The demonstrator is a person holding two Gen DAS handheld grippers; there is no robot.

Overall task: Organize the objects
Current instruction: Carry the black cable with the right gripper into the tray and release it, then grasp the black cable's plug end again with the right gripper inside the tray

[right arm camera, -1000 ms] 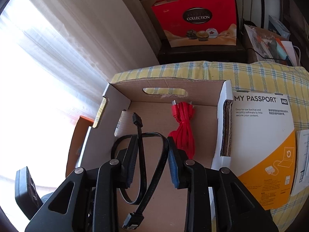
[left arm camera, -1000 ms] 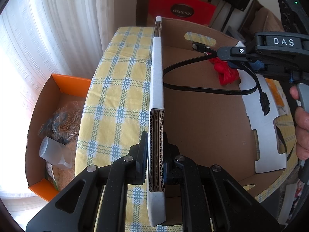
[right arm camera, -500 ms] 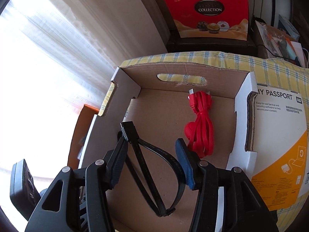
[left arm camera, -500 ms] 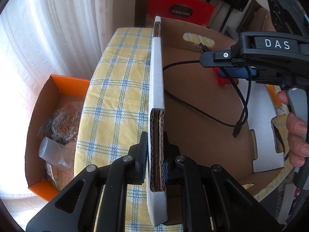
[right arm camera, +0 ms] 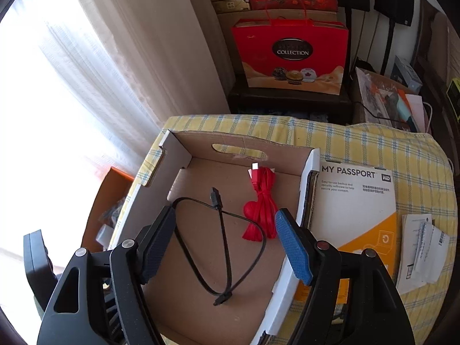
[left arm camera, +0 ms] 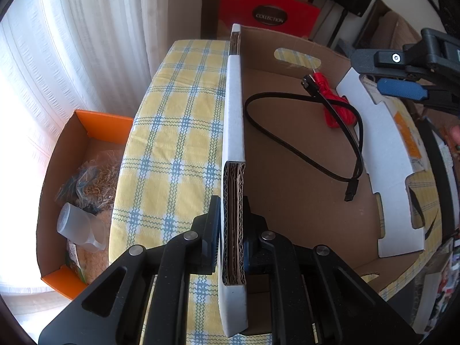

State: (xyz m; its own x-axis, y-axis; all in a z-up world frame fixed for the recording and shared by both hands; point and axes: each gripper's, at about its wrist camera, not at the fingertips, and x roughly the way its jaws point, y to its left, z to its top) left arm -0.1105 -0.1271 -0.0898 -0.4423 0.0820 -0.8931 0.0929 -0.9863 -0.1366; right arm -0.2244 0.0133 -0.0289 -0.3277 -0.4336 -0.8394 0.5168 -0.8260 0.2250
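A corrugated cardboard box (right arm camera: 201,258), matt brown inside and smooth white outside, sits on a woven checked tablecloth (left arm camera: 172,132). Inside lie a rubbery black cable (right arm camera: 224,244) and a glossy red cable (right arm camera: 260,201), beside a smooth printed carton (right arm camera: 356,201).

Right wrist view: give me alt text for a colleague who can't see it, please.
Opening tongs hang empty above a cardboard box on a yellow checked tablecloth. A black cable and a bundled red cable lie loose on the box floor. A white hard-drive package rests outside the box's right wall.
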